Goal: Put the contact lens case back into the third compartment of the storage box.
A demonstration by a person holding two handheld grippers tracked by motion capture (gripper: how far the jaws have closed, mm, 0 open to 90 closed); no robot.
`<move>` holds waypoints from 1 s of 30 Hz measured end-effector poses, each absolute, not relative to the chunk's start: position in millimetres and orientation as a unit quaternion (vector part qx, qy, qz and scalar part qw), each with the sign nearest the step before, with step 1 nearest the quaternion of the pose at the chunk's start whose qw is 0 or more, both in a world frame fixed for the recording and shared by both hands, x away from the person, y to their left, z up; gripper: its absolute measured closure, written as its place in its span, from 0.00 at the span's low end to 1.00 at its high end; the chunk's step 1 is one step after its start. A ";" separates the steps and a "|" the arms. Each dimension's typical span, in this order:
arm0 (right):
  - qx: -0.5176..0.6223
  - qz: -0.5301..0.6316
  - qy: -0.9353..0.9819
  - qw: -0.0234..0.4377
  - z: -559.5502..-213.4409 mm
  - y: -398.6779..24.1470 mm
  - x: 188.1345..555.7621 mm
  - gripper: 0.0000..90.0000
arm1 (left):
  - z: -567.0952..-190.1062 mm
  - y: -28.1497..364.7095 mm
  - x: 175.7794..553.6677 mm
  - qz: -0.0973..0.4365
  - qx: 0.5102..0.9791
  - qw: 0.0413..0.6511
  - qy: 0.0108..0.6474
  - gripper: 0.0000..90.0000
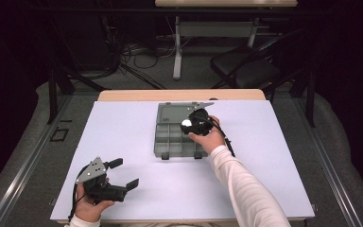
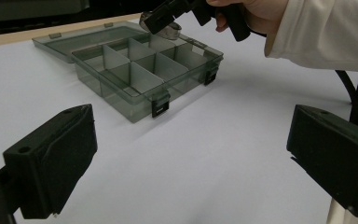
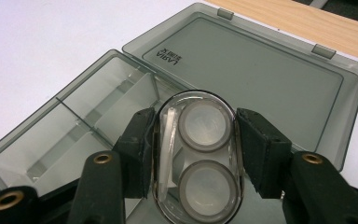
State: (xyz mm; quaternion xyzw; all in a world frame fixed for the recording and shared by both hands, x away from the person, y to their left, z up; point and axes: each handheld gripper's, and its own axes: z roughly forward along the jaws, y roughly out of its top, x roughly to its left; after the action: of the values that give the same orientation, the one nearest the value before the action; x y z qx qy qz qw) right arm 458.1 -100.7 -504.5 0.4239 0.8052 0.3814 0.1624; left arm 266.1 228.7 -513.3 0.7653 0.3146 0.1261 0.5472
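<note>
Over the far right of the organizer box [image 1: 170,142]: my right claw [image 3: 193,140] clamps the clear lens case [image 3: 198,158].
My left claw [image 1: 123,172], jaws apart, holds nothing above the near-left worktop [image 1: 123,127].

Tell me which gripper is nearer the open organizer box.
Right. The right gripper hovers over the box, clamped on a clear oval case; the left gripper rests open, well short of it.
</note>
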 end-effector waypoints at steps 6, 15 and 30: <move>0.430 0.388 0.799 0.165 -506.8 -101.1 460.9 0.54 | -513.3 228.7 266.2 0.126 0.765 0.548 0.315 0.02; 0.426 0.395 0.796 0.170 -510.4 -100.0 463.5 0.54 | -513.5 228.7 266.3 0.126 0.765 0.547 0.315 0.02; 0.421 0.396 0.796 0.179 -516.7 -95.1 465.8 0.54 | -513.5 228.8 266.3 0.125 0.765 0.548 0.315 0.02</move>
State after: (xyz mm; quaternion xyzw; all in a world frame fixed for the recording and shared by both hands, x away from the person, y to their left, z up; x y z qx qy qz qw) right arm 465.8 -95.1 -516.7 0.4213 0.7959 0.3962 0.1790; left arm 266.3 228.8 -513.5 0.7651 0.3146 0.1252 0.5477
